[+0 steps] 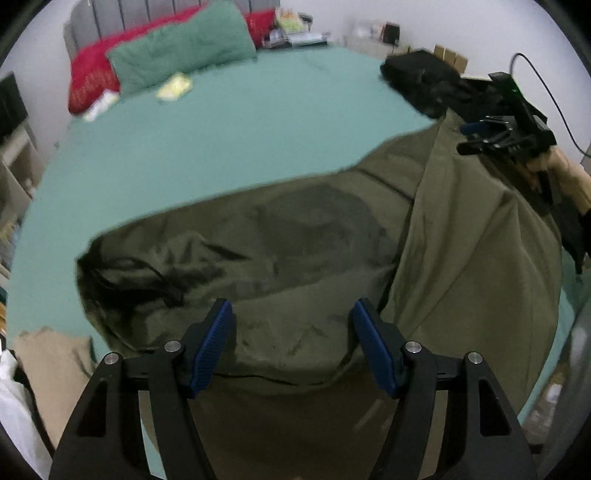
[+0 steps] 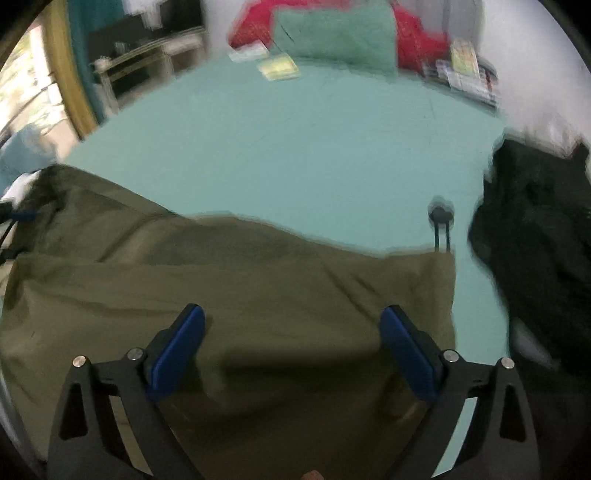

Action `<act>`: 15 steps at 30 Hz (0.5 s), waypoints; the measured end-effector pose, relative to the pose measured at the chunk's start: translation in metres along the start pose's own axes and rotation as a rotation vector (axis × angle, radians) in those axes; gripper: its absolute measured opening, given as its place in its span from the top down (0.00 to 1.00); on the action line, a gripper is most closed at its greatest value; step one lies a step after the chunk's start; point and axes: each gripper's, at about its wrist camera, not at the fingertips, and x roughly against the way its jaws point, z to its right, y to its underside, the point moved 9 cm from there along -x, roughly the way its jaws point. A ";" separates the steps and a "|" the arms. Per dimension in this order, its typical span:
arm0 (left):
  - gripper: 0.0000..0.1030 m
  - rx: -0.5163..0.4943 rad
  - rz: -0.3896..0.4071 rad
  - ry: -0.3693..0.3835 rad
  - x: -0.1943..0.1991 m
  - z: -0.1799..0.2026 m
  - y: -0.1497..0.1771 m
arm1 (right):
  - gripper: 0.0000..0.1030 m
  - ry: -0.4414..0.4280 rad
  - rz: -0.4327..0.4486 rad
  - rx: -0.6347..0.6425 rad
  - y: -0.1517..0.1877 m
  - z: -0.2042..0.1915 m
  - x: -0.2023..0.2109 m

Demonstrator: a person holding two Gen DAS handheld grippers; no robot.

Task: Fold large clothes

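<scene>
Both tools above olive garment

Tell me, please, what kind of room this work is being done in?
Most likely a bedroom. The olive garment lies on a bed with a teal sheet, a green pillow and a red pillow rest at its head, and a grey headboard stands behind.

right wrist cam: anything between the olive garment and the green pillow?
Mostly bare teal sheet between olive garment and green pillow; only a yellowish item near the pillow.
</scene>
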 end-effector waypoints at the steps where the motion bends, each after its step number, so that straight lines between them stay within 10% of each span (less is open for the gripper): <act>1: 0.31 -0.005 -0.006 0.031 0.000 0.003 0.000 | 0.07 -0.021 -0.004 -0.020 0.000 0.001 -0.001; 6: 0.31 0.044 0.121 0.224 0.025 0.014 -0.012 | 0.10 -0.150 -0.063 -0.165 0.017 0.010 -0.015; 11: 0.31 -0.009 0.076 0.235 0.013 0.031 -0.001 | 0.78 -0.181 -0.055 -0.196 0.025 0.002 -0.023; 15: 0.31 -0.056 0.068 0.165 0.006 0.034 -0.001 | 0.94 -0.122 0.013 -0.149 0.014 0.001 0.003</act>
